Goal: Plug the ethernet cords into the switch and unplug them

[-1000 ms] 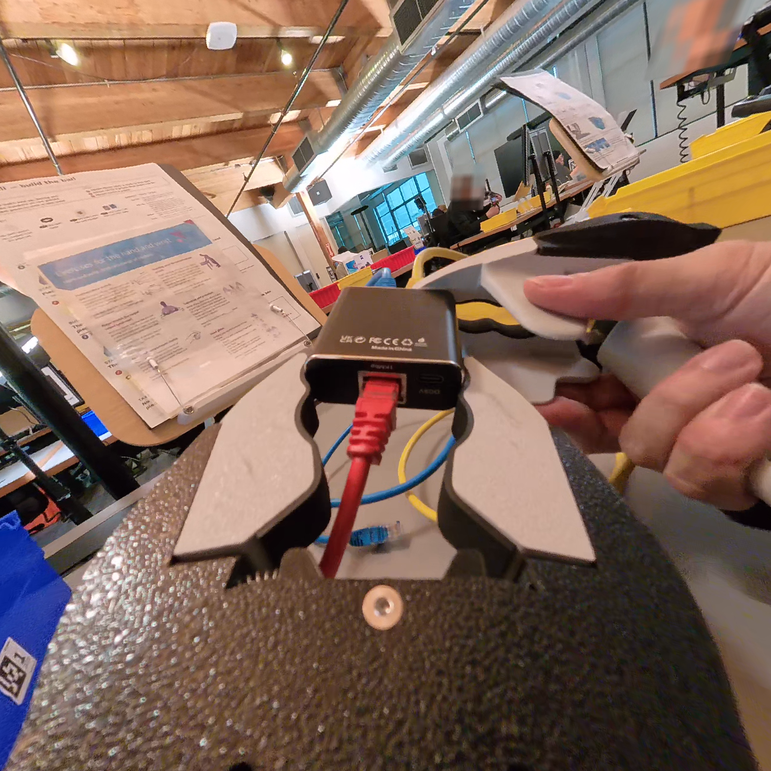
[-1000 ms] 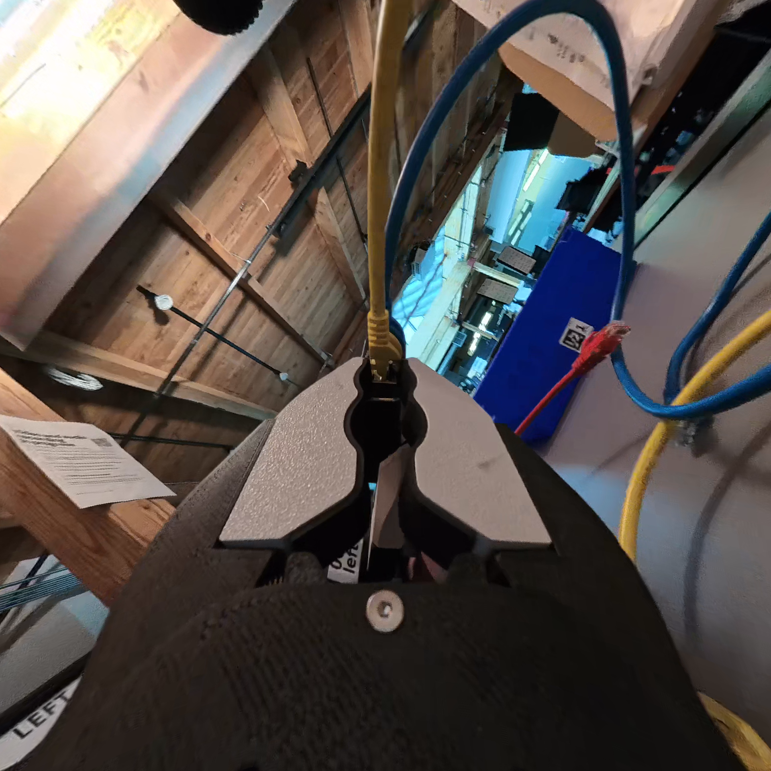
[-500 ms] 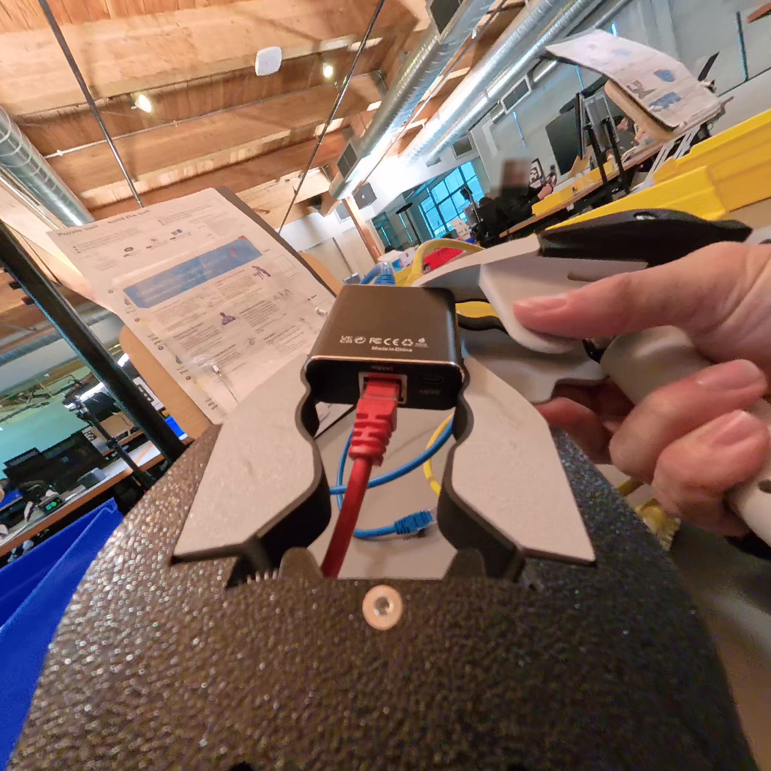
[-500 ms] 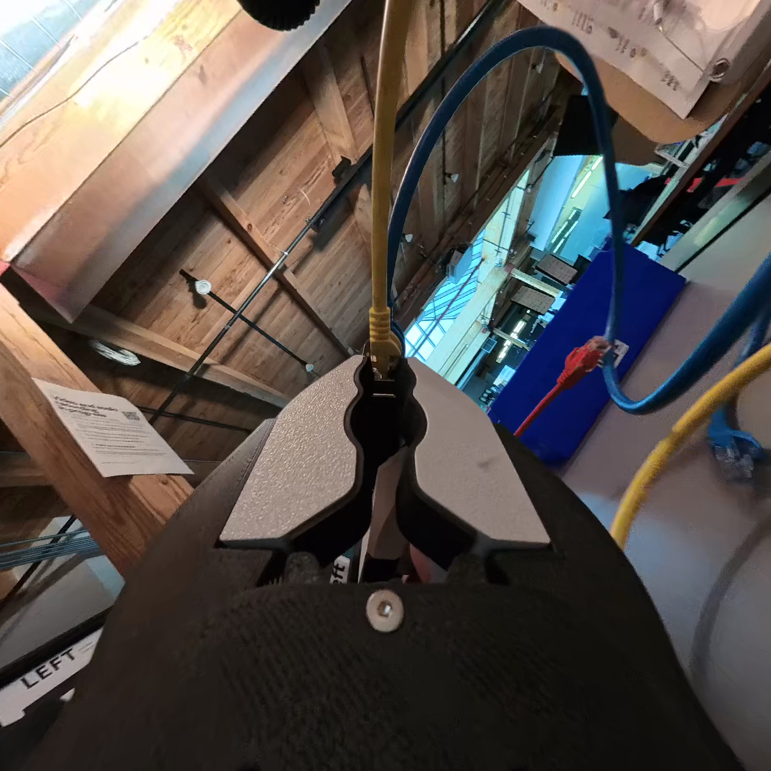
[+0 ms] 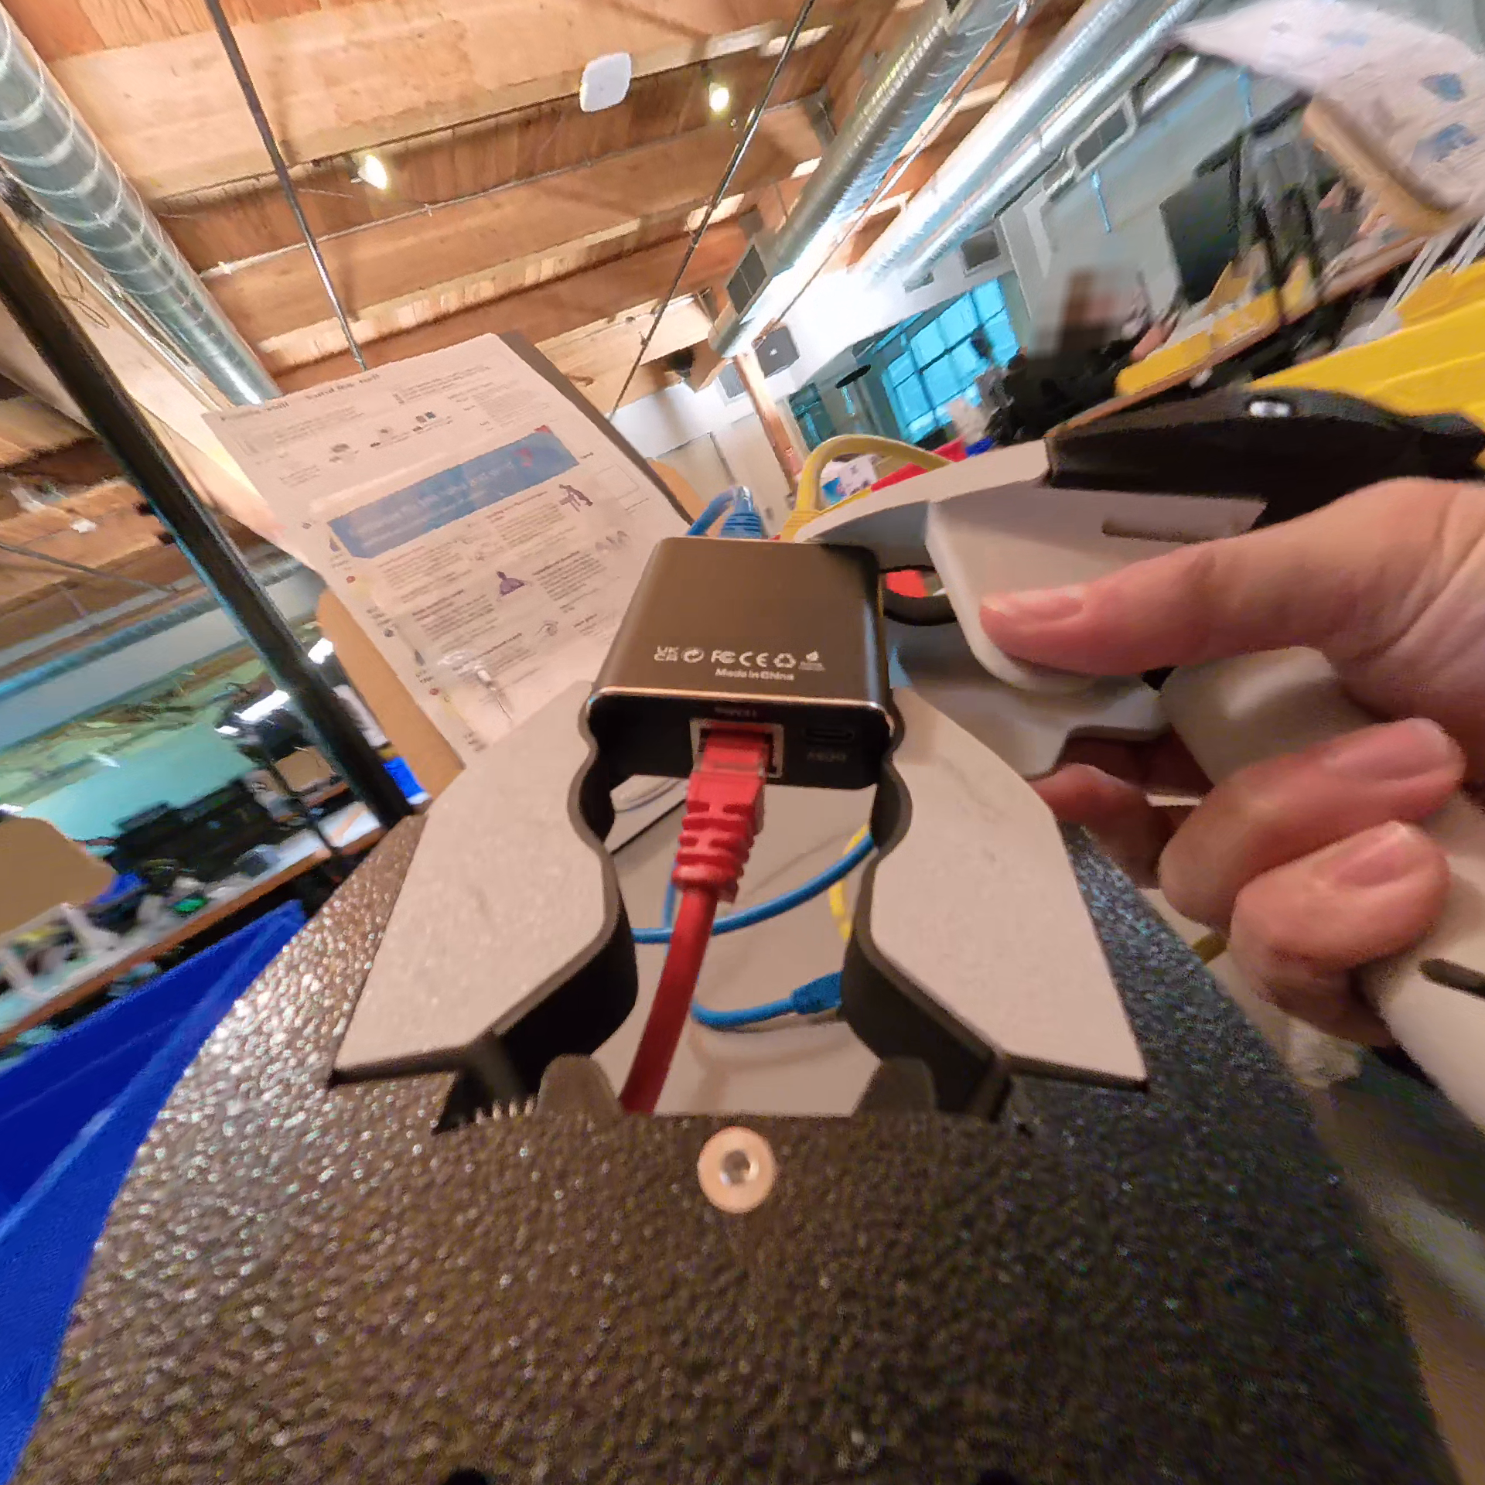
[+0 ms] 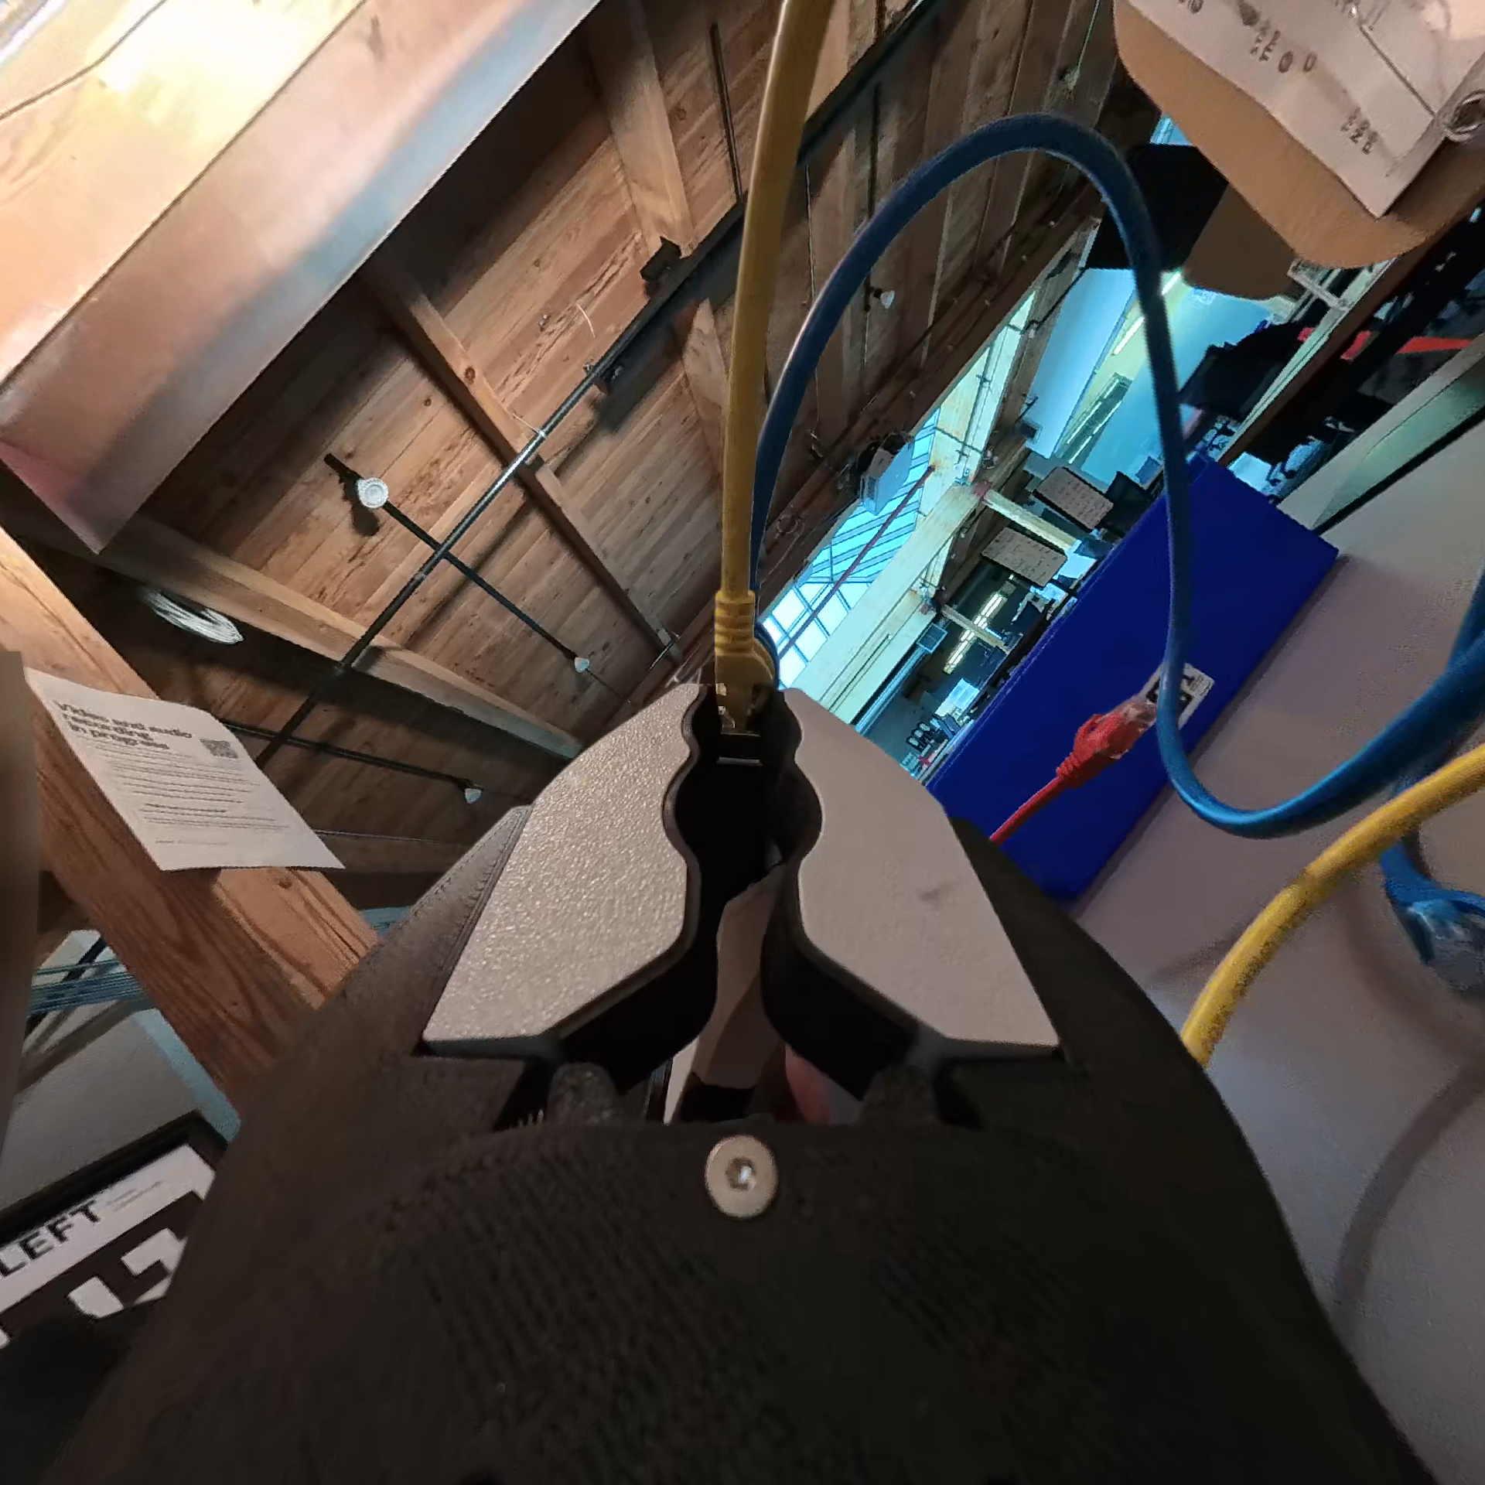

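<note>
My left gripper [image 5: 739, 727] is shut on the small black switch [image 5: 747, 619] and holds it up off the table. A red ethernet cord [image 5: 719, 812] is plugged into the port facing the camera. Blue [image 5: 735, 514] and yellow [image 5: 807, 518] plugs show at the switch's far end. My right gripper [image 6: 739, 707] is shut on the yellow cord's plug [image 6: 735, 651]; its cord runs straight up. One of its grey fingers [image 5: 948, 502] reaches over the switch's far end. Whether the yellow plug is seated is hidden.
A hand [image 5: 1302, 803] holds the right gripper. The red cord's loose end [image 6: 1105, 735] and a blue plug [image 6: 1438, 924] lie on the grey table [image 6: 1326, 1165]. A blue bin [image 6: 1125, 707] stands behind. An instruction sheet [image 5: 450, 546] and a black pole [image 5: 201, 546] stand at the left.
Both views have swung, so the instruction sheet has shifted right and the blue bin has come in at lower left. Both grips are unchanged: switch in the left, yellow plug in the right.
</note>
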A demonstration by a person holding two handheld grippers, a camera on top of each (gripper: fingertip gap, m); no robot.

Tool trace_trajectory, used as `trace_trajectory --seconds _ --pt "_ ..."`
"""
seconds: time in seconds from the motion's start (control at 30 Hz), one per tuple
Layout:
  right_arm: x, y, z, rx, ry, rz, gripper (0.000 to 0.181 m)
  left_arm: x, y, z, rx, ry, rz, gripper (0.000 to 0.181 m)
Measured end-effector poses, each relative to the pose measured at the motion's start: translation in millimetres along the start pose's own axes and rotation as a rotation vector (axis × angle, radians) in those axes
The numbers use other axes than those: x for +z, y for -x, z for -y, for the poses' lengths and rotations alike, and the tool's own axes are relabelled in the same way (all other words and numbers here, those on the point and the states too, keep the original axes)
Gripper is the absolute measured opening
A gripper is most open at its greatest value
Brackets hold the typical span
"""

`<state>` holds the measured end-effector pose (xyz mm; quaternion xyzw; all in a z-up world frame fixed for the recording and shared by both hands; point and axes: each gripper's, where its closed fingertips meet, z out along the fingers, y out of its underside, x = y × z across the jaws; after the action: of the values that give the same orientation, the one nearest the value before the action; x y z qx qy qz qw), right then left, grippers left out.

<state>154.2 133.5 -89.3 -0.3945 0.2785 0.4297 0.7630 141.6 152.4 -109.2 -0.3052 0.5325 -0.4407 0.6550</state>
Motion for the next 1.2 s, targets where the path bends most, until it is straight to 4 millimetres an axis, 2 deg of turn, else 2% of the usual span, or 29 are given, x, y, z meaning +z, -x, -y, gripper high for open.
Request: trace_trajectory --seconds 0.07,0.2,0.27,0.43,0.47,0.53,0.57,0.7,0.83,0.97,1.03,1.1,1.2 --pt "2.3 -0.9 0.6 -0.009 0.001 -0.003 0.013 1.0 1.2 -1.5 -0.051 0.001 -0.007 0.062" --pt "5.6 1.9 -1.3 -0.053 0.034 0.002 0.013 -0.4 4.1 1.1 -0.013 -0.01 0.016 0.061" --pt "5.5 2.5 -1.1 -0.086 0.044 -0.005 0.013 0.4 2.6 0.1 -0.113 -0.021 -0.023 0.062" --pt "5.8 -0.6 0.3 -0.135 0.065 -0.047 0.012 0.5 0.7 -4.0 -0.161 0.009 -0.036 0.062" --pt "3.6 1.3 11.6 -0.138 0.003 -0.039 0.013 -1.5 0.0 -3.8 -0.199 0.004 -0.047 0.062" --pt "-8.4 5.7 50.8 -0.182 -0.092 -0.051 0.012 -6.1 5.5 -6.9 -0.311 0.009 -0.051 0.062" --pt "-8.2 7.1 52.9 -0.244 -0.025 -0.072 0.012 -6.8 11.9 -8.9 -0.292 0.011 -0.02 0.062" --pt "-1.5 24.6 39.2 -0.502 0.19 -0.109 0.012 -7.8 22.3 -5.7 -0.216 -0.019 0.058 0.062" --pt "3.0 53.9 48.2 -0.64 0.364 -0.135 0.012 -10.0 31.0 -10.2 -0.216 -0.002 0.102 0.062" --pt "-0.2 96.5 84.9 -0.875 0.493 -0.208 0.012 -10.3 34.1 -13.8 -0.234 0.011 0.104 0.062" --pt "-4.4 117.3 104.4 -0.921 0.546 -0.22 0.012 -9.3 31.5 -14.5 -0.238 0.016 0.091 0.062" --pt "-10.7 127.9 131.4 -0.974 0.561 -0.269 0.012 -8.9 29.5 -13.7 -0.234 0.014 0.082 0.062" --pt "-31.1 122.5 173.9 -1.036 0.621 -0.397 0.012 -8.3 27.3 -14.8 -0.234 0.02 0.071 0.062"
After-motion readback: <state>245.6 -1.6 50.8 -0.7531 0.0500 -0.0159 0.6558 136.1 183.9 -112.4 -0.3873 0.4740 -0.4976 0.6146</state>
